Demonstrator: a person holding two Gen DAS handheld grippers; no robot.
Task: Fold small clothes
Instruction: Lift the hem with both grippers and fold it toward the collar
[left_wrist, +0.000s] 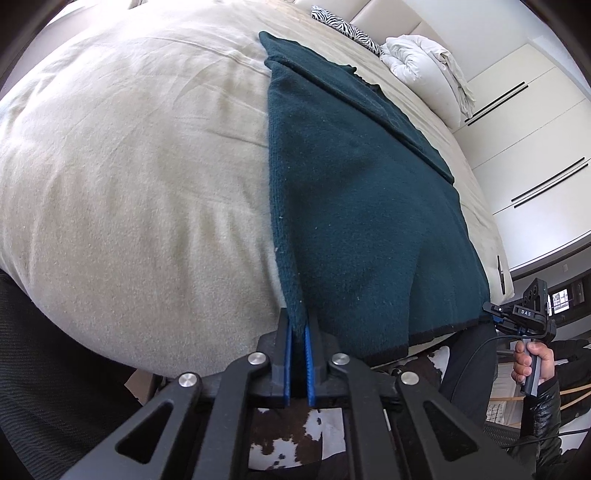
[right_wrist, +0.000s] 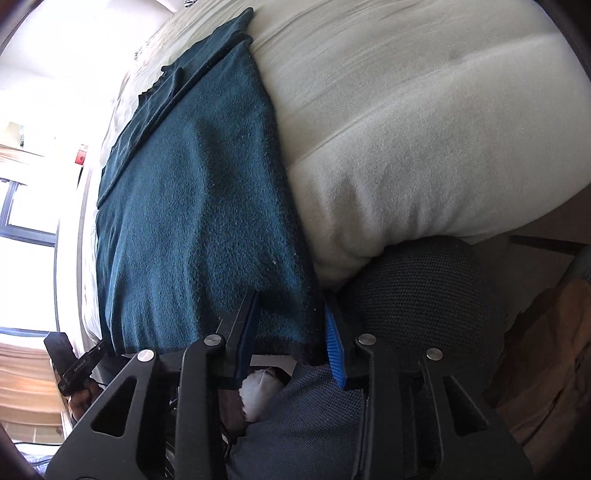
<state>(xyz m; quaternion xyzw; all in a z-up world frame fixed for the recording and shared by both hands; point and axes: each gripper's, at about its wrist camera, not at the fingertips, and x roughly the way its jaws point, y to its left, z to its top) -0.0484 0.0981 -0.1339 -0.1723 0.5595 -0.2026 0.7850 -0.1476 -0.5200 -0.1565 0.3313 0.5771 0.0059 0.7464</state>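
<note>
A dark teal knit garment (left_wrist: 354, 192) lies along the beige bed (left_wrist: 129, 166), folded lengthwise, its black-trimmed hem at the near edge. My left gripper (left_wrist: 299, 332) is shut on the garment's near left corner, blue pads pinching the fold. In the right wrist view the same garment (right_wrist: 192, 206) fills the left half. My right gripper (right_wrist: 291, 325) is open, its blue pads (right_wrist: 334, 350) on either side of the hem's near corner, the cloth between them and not pinched. The right gripper also shows in the left wrist view (left_wrist: 524, 317), held in a hand.
A white bundled duvet (left_wrist: 424, 62) and a zebra-print pillow (left_wrist: 347, 29) lie at the bed's far end. White wardrobe doors (left_wrist: 535, 122) stand to the right. A black mesh chair back (right_wrist: 424, 291) is close by the bed edge. A window (right_wrist: 26, 221) is at the left.
</note>
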